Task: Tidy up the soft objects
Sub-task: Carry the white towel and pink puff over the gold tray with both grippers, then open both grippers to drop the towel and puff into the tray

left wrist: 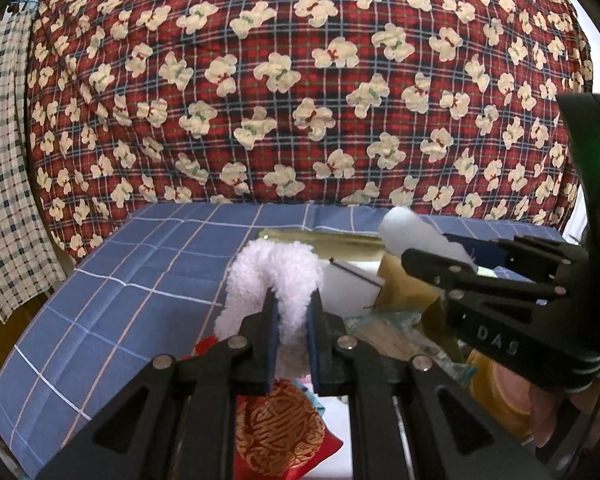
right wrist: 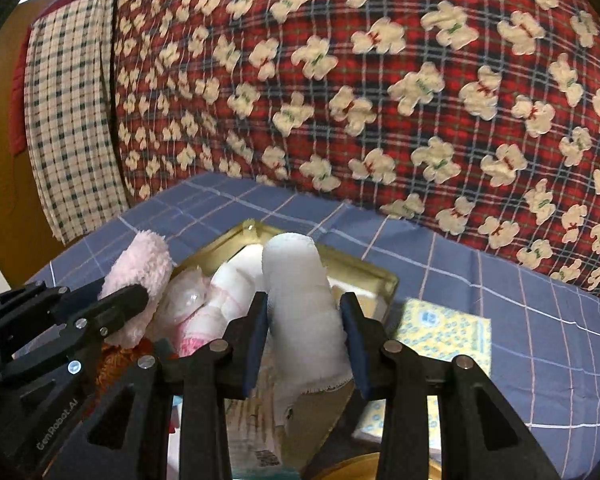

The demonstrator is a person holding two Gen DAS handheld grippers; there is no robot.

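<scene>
My left gripper [left wrist: 293,312] is shut on a fluffy pale pink plush piece [left wrist: 274,276], which curls over above its fingertips. It also shows in the right wrist view as the plush piece [right wrist: 140,264] held by the left gripper [right wrist: 132,300]. My right gripper [right wrist: 304,320] is shut on a white gauze roll [right wrist: 300,292]; from the left wrist view that gauze roll [left wrist: 412,236] sticks out of the right gripper [left wrist: 432,264]. Both hang over a gold tin tray [right wrist: 364,272] holding white and pink soft items [right wrist: 224,300].
A blue checked sheet [left wrist: 140,280] covers the surface. Behind hangs a red plaid cloth with bear prints [left wrist: 300,80] and a checked cloth [left wrist: 4,160] at the left. A yellow patterned packet [right wrist: 444,332] lies right of the tray. A red and gold pouch [left wrist: 276,428] lies below the left gripper.
</scene>
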